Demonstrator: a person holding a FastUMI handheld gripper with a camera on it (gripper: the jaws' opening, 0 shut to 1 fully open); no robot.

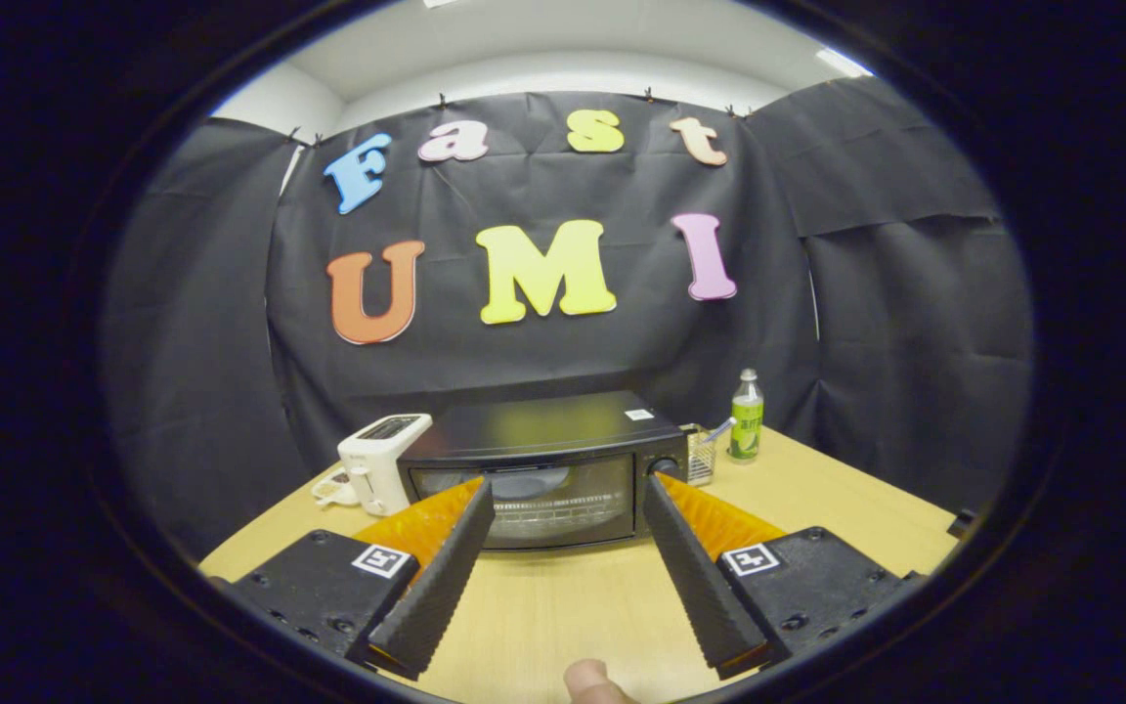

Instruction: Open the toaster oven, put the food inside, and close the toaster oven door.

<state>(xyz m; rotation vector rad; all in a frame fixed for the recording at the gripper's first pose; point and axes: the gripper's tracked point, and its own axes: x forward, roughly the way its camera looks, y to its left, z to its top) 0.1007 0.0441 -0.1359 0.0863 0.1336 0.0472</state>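
So the biggest thing here is the light wooden desk (817, 508), which runs from under the gripper all the way back to the black cloth wall of the booth. Sitting toward the back of it is the black boxy toaster oven with a glass front door (543, 460), and that door is closed; you can see a wire rack through the glass, and there's a round knob on the right side of its front panel. It's straight ahead of the gripper, just beyond the fingertips, with a bare stretch of desk between the fingers leading up to it, so nothing blocks the way to the door. Right next to the oven on its left, touching or almost touching it, is a small white pop-up toaster (382, 460), with something pale lying on the desk at its foot that I can't make out. On the oven's right side there's a little wire mesh basket (701, 456) tucked beside it, and just past that stands an upright green-labelled clear bottle with a white cap (746, 417), near the back of the desk. The gripper (568, 494) is spread wide, released, fingers apart and holding nothing, hanging above the desk surface. Down close in, between the gripper fingers, the rounded tip of a person's finger (590, 680) pokes up. I can't spot the food for the oven anywhere.
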